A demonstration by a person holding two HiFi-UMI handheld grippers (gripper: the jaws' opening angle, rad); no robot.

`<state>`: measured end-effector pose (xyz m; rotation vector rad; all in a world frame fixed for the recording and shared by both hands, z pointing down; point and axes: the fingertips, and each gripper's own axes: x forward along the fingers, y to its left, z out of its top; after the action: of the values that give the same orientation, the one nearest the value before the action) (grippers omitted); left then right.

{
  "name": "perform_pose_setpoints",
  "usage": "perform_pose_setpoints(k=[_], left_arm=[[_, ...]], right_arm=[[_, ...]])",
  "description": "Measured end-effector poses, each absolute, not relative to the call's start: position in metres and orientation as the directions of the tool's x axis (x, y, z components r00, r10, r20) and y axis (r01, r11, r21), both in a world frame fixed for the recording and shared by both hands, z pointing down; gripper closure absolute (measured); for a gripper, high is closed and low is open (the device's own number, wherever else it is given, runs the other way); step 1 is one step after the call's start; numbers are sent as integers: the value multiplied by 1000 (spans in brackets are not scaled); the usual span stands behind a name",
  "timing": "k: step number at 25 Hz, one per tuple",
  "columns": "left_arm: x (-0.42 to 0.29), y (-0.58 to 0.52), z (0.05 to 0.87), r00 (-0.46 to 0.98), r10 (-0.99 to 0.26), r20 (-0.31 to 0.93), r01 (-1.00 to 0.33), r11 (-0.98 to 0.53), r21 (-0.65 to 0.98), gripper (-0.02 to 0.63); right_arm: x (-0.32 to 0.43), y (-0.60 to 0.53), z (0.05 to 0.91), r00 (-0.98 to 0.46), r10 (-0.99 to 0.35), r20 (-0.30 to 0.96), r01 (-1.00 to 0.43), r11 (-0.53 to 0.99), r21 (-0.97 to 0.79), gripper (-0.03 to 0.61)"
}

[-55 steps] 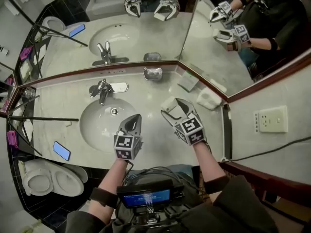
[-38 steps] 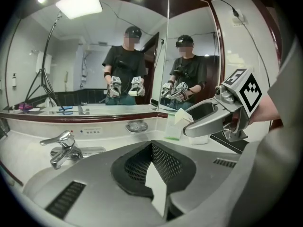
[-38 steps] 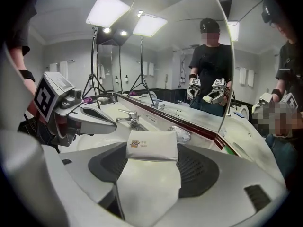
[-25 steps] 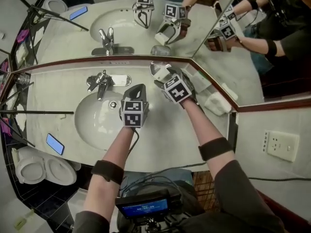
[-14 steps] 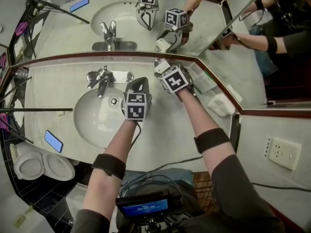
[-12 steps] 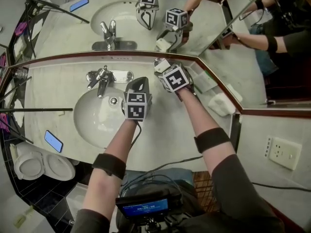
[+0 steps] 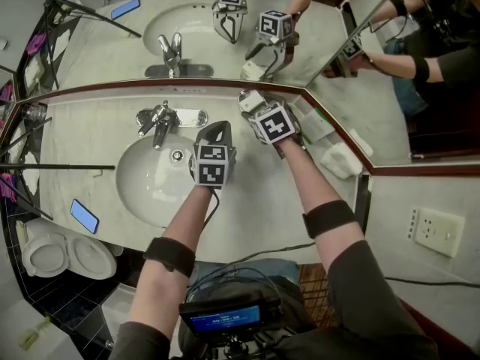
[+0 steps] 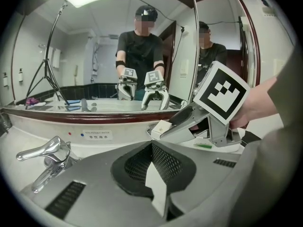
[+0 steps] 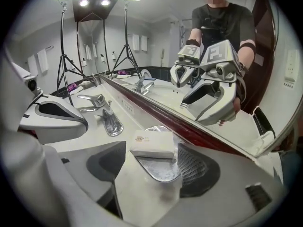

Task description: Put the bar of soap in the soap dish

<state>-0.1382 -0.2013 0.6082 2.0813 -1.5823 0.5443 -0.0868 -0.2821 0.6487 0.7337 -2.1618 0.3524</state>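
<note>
Right gripper view: bar of soap (image 9: 152,144) lies flat on the metal soap dish (image 9: 158,173). It sits toward the dish's far, mirror-side end, and the near part of the dish is bare. Dish stands on the counter (image 7: 247,201), just in front of the mirror's red frame (image 9: 189,129) and to the right of the faucet (image 9: 106,117).

Right gripper (image 7: 253,105): jaws wide and just now opening, with the soap between them. The left pad is clearly apart from the bar. The right pad is close beside its end, and I cannot tell whether it touches. No squeeze visible, so the dish appears to be carrying the bar.

Left gripper (image 7: 216,130): jaws closed together on nothing. It hangs over the basin's (image 7: 154,186) right rim, near the right gripper but apart from it.

Judgement: placement looks essentially done, and the step in hand is the release and withdrawal.

To do it well:
- Open until both pads show a gap to the bar.
- Back out along the line of the jaws, up and away, with no sideways sweep. The right pad is the one likely to catch the bar and slide it off the far end.
- The dish is light-looking metal on smooth stone, so avoid nudging its rim with the lower jaw edges.
- Left gripper is not needed; hold it where it is.
</note>
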Motion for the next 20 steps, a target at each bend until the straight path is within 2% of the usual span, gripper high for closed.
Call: perform_pose_setpoints(k=[4,6,7,9,16,18,20], left_arm=[[-137,-193,593,263,-788,556,-964,-240,116,611],[-134,-187,583,272,-792,547,-961,-256,106,611],[-132,-183,578,277,-793,543,-959,-265,101,611],[-129,-174,568,287,-794,535,-955,-282,94,611],[-119,-135,534,311,-808,500,-945,-317,76,611],[-115,-126,525,318,-814,487,-943,-326,70,611],[-110,-116,515,328,-818,473,-939,-337,69,611]], right_arm=[[-74,-272,630,-511,-411,755,-627,779,0,204],[-67,-263,620,-528,-422,737,-623,782,2,226],[-65,-257,611,-547,-426,721,-617,787,-4,261],[-63,-244,589,-588,-436,682,-610,792,-21,287],[-26,-189,526,-655,-510,558,-646,761,-62,531],[-13,-176,514,-659,-539,524,-669,739,-81,561],[0,-161,504,-662,-563,495,-688,718,-104,561]])
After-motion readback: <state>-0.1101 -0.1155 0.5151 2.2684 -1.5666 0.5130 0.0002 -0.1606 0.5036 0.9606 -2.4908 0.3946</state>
